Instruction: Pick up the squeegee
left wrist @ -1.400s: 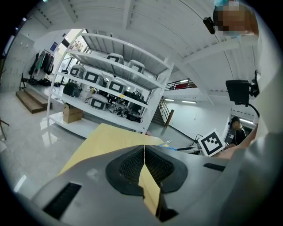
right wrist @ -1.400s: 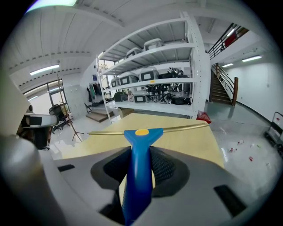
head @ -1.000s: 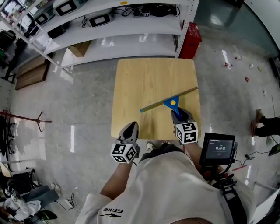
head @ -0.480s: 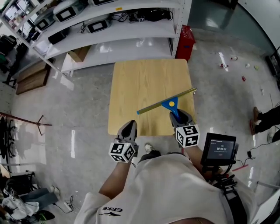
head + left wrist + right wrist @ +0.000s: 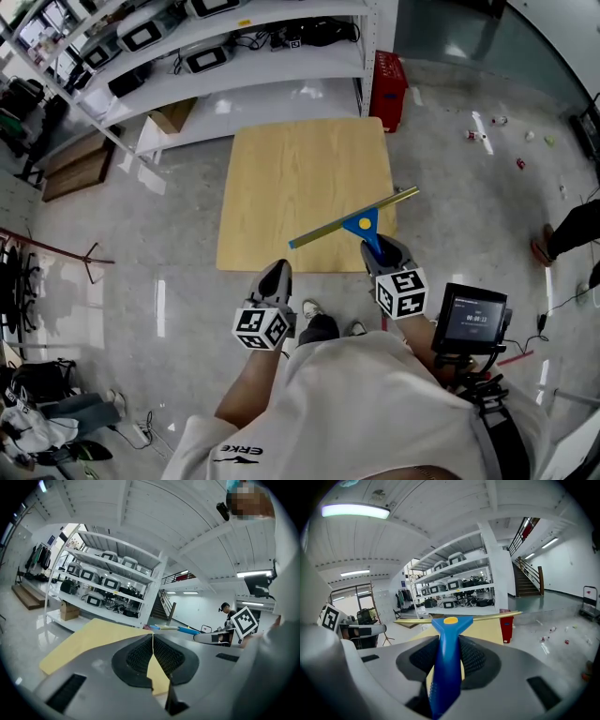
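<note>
The squeegee (image 5: 354, 223) has a blue handle with a yellow dot and a long brass-coloured blade; it hangs in the air above the near right corner of the wooden table (image 5: 300, 178). My right gripper (image 5: 382, 249) is shut on the blue handle (image 5: 446, 665), and the blade (image 5: 459, 619) lies crosswise in front of the jaws in the right gripper view. My left gripper (image 5: 275, 277) hovers off the table's near edge, over the floor. Its pads (image 5: 140, 654) meet with nothing between them.
White shelving (image 5: 234, 56) with electronic devices stands beyond the table, a red crate (image 5: 386, 80) at its right end. A cardboard box (image 5: 171, 114) sits under the shelf. Small litter (image 5: 495, 127) dots the floor at right, where a person's legs (image 5: 572, 239) show. A tablet screen (image 5: 472, 319) hangs at my right hip.
Both grippers have drawn back from the table toward my body and risen. The squeegee has left the tabletop and now hangs clear of it in the right gripper.
</note>
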Available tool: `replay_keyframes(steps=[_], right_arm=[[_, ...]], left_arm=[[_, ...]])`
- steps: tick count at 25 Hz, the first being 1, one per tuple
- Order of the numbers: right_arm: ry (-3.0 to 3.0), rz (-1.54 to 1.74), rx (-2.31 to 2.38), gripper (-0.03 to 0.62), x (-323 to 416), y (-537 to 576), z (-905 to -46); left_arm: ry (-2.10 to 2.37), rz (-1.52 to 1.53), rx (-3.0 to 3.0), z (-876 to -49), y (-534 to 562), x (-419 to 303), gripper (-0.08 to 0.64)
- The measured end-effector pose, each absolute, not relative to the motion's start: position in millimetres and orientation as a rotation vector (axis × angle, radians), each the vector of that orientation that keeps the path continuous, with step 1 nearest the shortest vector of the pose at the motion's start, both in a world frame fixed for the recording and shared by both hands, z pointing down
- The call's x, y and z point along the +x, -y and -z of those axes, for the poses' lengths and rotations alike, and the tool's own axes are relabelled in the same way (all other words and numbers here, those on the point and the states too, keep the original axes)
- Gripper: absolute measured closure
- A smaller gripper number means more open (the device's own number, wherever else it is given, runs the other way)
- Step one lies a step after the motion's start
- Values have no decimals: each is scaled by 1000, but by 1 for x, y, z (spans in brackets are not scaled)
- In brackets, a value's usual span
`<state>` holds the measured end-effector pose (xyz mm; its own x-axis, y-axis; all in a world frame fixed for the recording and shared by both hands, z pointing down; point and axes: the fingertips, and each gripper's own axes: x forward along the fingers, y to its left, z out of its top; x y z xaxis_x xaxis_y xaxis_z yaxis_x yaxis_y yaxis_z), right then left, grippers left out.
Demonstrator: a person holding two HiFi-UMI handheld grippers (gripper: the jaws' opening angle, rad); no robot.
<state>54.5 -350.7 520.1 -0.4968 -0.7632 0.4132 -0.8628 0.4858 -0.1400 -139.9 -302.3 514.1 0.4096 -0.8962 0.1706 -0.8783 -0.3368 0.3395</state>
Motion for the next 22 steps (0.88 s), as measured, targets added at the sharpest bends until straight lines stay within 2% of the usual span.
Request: replay_keyframes(steps=[10, 22], right_arm=[[2467, -476, 1346, 456, 92, 290, -509], [2483, -465, 1347, 456, 95, 288, -510]], left_arm=[[1558, 73, 2275, -504, 239, -99, 551], [1567, 84, 2279, -505, 238, -96, 551]])
